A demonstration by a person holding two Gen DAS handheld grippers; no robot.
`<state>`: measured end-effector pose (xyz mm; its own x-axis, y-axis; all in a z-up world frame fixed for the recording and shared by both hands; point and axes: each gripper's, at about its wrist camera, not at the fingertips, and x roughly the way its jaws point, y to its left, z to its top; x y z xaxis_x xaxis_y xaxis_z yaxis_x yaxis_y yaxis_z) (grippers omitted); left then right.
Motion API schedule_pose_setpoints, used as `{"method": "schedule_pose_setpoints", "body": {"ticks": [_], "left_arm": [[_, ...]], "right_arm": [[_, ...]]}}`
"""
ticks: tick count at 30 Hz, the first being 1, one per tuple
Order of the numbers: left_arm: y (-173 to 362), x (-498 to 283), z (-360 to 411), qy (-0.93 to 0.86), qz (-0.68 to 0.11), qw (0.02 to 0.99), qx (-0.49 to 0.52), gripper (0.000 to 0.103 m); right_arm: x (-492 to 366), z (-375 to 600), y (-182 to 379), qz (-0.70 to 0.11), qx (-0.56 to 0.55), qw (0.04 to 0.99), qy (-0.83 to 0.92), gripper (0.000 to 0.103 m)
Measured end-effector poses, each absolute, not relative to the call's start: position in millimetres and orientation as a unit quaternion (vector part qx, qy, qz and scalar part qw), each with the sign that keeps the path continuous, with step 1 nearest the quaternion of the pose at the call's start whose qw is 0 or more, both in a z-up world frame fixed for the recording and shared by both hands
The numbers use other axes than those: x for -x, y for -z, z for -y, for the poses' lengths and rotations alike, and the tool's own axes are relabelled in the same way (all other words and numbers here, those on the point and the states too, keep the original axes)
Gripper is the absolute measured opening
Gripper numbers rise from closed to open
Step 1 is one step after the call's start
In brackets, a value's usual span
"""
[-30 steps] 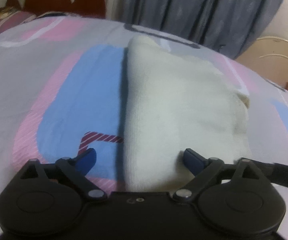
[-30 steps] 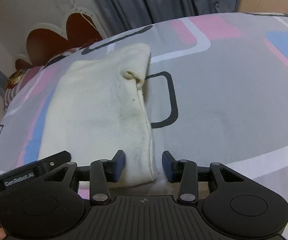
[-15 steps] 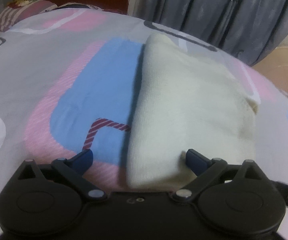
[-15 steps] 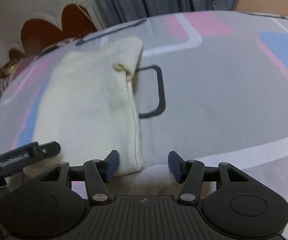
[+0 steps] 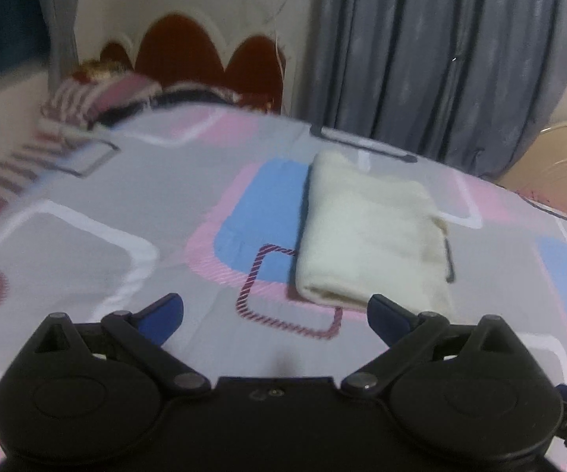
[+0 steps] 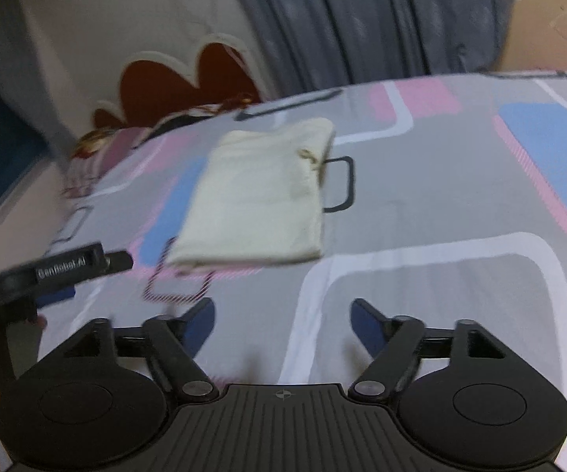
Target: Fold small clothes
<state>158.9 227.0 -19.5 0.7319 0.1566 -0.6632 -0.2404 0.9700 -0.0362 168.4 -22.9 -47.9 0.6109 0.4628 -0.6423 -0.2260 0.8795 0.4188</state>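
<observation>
The cream garment (image 5: 370,232) lies folded into a neat rectangle on the bed (image 5: 106,259), flat on the patterned sheet and clear of both my claws. From my left claw (image 5: 273,312) it sits ahead and a little to the right, its near folded edge just beyond my right-hand blue pad; from my right claw (image 6: 281,324) it sits ahead and to the left, further off. So my left hand looks the nearer of the two. The rectangle's long axis runs away from me toward the curtain (image 5: 440,59) and headboard (image 5: 205,51), its short edge facing me.

My left claw stands wide open with nothing between its fingers. My right claw's jaws are opening at this moment, and only bare sheet shows between them.

I judge this piece done; any further move would be a reach forward to that near short edge.

The right wrist view shows a small opening or hem pucker on the garment's right side, plus part of my left claw at the lower left. The left wrist view instead shows the thick, rounded left fold.
</observation>
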Motion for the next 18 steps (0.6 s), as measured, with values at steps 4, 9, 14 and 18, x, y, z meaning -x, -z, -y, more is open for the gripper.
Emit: {"method": "schedule_pose_setpoints", "body": {"ticks": [4,9,14,18], "left_arm": [[-9.6,-110.0,-212.4,-0.090,-0.345,0.934,0.033,0.100],[-41.7,-57.3,-201.8,-0.080,-0.329,0.941,0.023,0.100],[-65.7,-15.3,-192.9,-0.080,-0.315,0.945,0.021,0.100],[-78.6,9.4,-188.1,-0.071,-0.301,0.951,0.022,0.101]], "right_arm": [[-113.9,29.5,18.5,-0.369,-0.115,0.895,-0.222,0.093],[-37.3,26.4,-28.2,-0.283,-0.013,0.944,-0.171,0.103],[18.3,23.7,-68.2,-0.204,-0.005,0.969,-0.137,0.103],[36.5,23.8,-79.4,-0.174,-0.017,0.976,-0.128,0.103]]}}
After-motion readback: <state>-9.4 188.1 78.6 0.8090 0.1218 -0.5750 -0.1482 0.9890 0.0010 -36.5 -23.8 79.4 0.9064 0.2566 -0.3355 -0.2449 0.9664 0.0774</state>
